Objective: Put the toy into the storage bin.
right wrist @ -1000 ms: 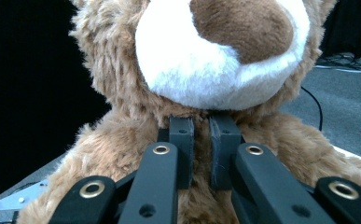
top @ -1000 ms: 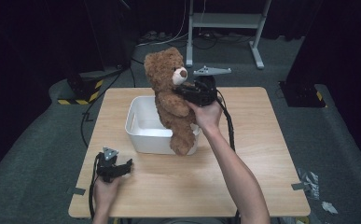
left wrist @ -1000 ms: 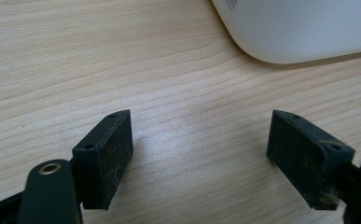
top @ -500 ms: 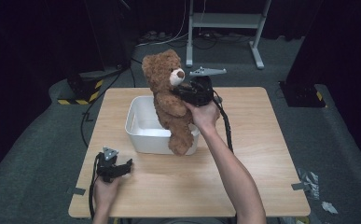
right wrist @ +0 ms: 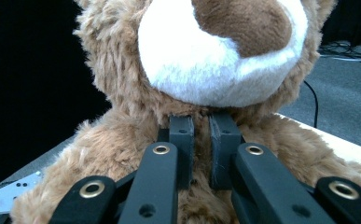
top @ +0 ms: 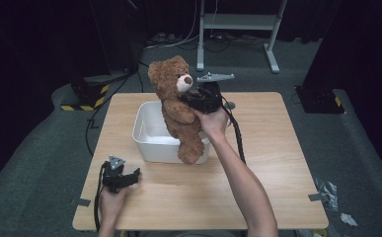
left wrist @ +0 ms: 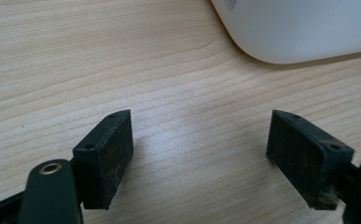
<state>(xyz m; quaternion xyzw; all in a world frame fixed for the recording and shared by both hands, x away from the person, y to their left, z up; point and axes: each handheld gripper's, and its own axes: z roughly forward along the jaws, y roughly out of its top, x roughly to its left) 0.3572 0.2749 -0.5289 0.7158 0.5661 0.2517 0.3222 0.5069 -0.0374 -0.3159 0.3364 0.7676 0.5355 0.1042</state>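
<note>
The fluffy brown teddy bear [top: 178, 111] hangs upright over the white plastic tub [top: 149, 136], mid-surface. The right gripper [right wrist: 200, 140] has its jaws pinched tight on its chest fur. The left gripper [left wrist: 200, 158] rests near the front-left corner, jaws wide, holding nothing.

Plush teddy bear [top: 178, 111] over a smooth plastic tub [top: 151, 136] on a pale wood-grain desk [top: 277, 163].
The bear's brown fur looks shaggy and soft, its muzzle white and short-napped. The white tub has a faint sheen. The right gripper [right wrist: 200, 133] is matt black plastic with brass-coloured rivets; the left gripper [left wrist: 201, 158] has scuffed, dull pads.
</note>
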